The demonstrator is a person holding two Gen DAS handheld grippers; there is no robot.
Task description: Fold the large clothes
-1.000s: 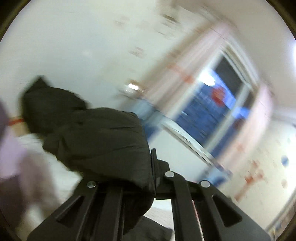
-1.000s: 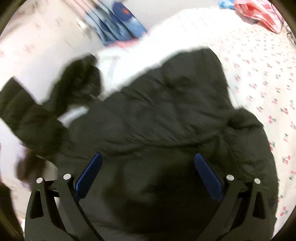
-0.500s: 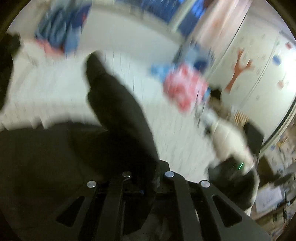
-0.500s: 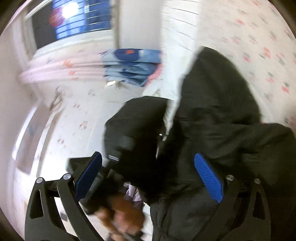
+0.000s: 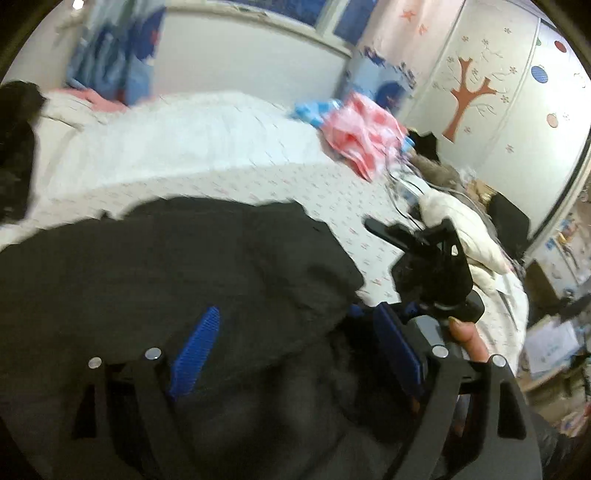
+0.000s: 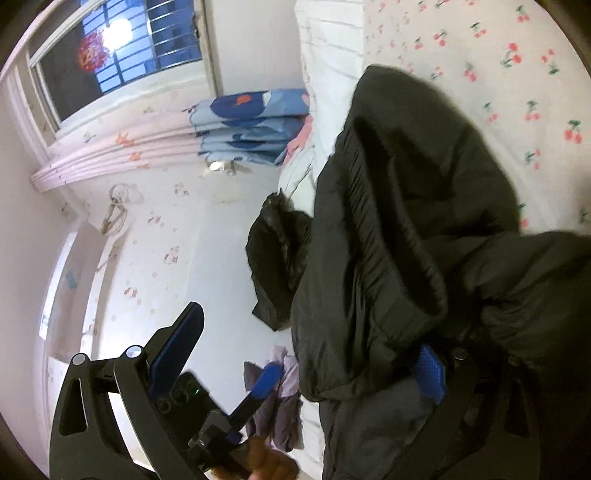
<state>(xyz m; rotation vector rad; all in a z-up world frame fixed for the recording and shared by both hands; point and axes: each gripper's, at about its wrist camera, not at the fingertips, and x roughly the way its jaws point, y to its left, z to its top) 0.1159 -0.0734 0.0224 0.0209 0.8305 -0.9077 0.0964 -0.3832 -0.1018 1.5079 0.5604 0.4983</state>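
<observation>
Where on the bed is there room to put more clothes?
Bare cherry-print bedsheet lies between the black puffy jacket and the pink-and-white crumpled cloth. It is crowded by the cream bundle at the bed's edge.

Dim, bluish indoor light, glare at the window [image 6: 118, 29], motion blur, strong fisheye bending at edges.

Jacket [image 6: 406, 229] — matt black quilted cloth, slightly sheeny. Bed [image 5: 207, 147] sheet — soft printed cotton. Fingers [image 5: 195, 347] — matt black plastic, ribbed blue pads.
</observation>
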